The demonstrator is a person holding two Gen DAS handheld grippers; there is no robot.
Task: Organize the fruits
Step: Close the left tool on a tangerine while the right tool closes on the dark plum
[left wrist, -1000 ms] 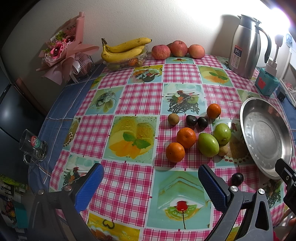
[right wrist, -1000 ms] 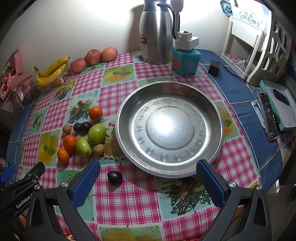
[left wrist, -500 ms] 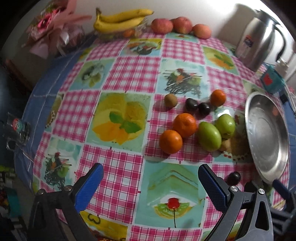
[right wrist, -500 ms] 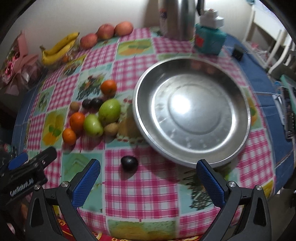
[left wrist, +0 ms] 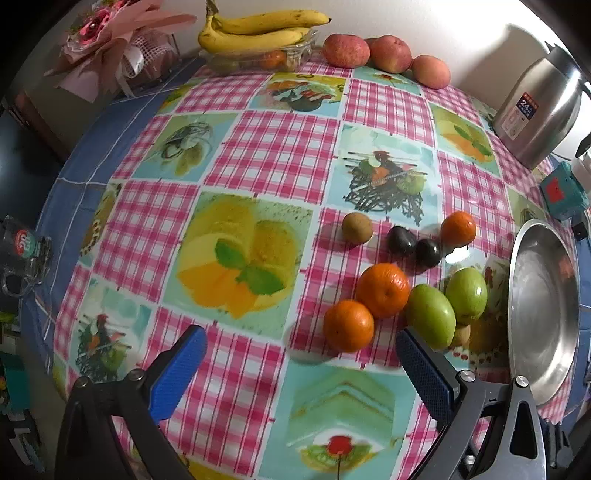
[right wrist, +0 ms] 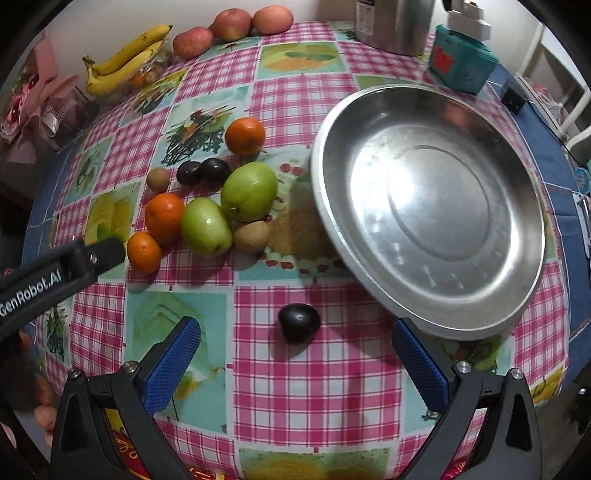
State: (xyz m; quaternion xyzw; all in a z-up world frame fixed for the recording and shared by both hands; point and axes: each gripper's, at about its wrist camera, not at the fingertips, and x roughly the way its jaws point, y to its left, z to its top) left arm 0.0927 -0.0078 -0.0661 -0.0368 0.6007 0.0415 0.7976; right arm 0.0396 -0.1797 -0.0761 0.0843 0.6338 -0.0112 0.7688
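A cluster of fruit lies on the checked tablecloth: three oranges, the nearest one (left wrist: 348, 325) (right wrist: 144, 252), two green apples (left wrist: 430, 322) (right wrist: 206, 227), two dark plums (left wrist: 402, 240), and small brown fruits (left wrist: 357, 227). A lone dark plum (right wrist: 299, 327) lies just ahead of my right gripper (right wrist: 295, 363), which is open and empty above the table. A steel plate (right wrist: 428, 206) (left wrist: 543, 314) sits right of the cluster, empty. My left gripper (left wrist: 301, 365) is open and empty, just short of the nearest orange.
Bananas in a clear tray (left wrist: 258, 33) and three red apples (left wrist: 388, 53) line the far wall. A steel thermos (left wrist: 539, 110), a teal box (right wrist: 463, 62), a pink bouquet (left wrist: 110, 48) and a glass mug (left wrist: 22, 258) stand around the table's edges.
Both grippers have moved forward and down toward the table. The fruit cluster looms larger in the left view; the lone plum is now between the right gripper's fingers' line. Nothing was grasped.
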